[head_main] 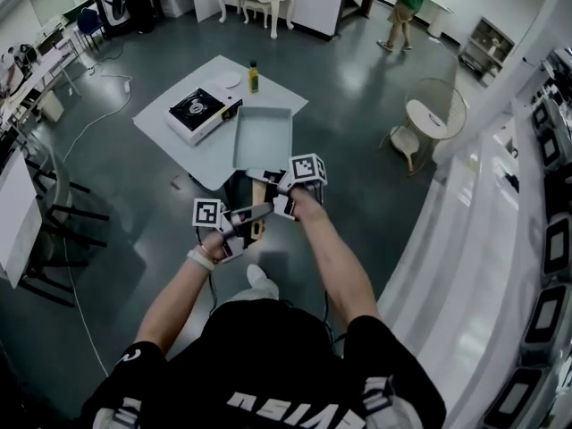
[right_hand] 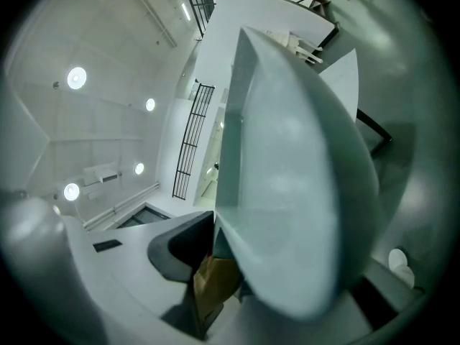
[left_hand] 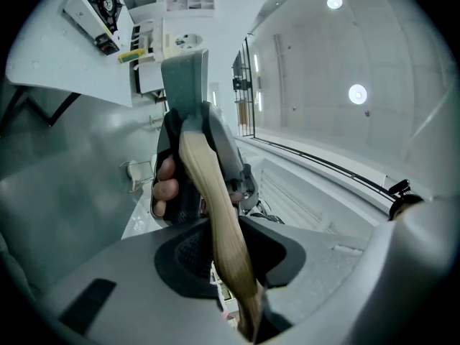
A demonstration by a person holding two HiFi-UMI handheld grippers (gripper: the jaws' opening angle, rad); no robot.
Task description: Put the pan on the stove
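- Pan [head_main: 263,137] is not on the stove [head_main: 204,110] yet: you hold it in the air in front of you. In the head view its far end reaches over the near edge of the low white surface [head_main: 161,121].
- Stove sits on that surface, beyond the pan and to its left. Its black top looks bare, and a yellow bottle [head_main: 253,77] stands just behind it.
- Left gripper [head_main: 243,229] pinches the wooden handle [head_main: 259,206] near its free end. The left gripper view shows the handle [left_hand: 215,214] running straight between the jaws.
- Right gripper [head_main: 275,186] pinches the same handle closer to the pan's body. Its own view shows the wood [right_hand: 215,279] caught between the jaws, under the pan's wall [right_hand: 287,164].
- What is left, as I judge it: carry the pan across to the burner, lower it flat, then let go with both grippers.
- Pan's look: square, pale grey-blue, with raised walls and a light wooden handle. It appears empty inside and is held roughly level.
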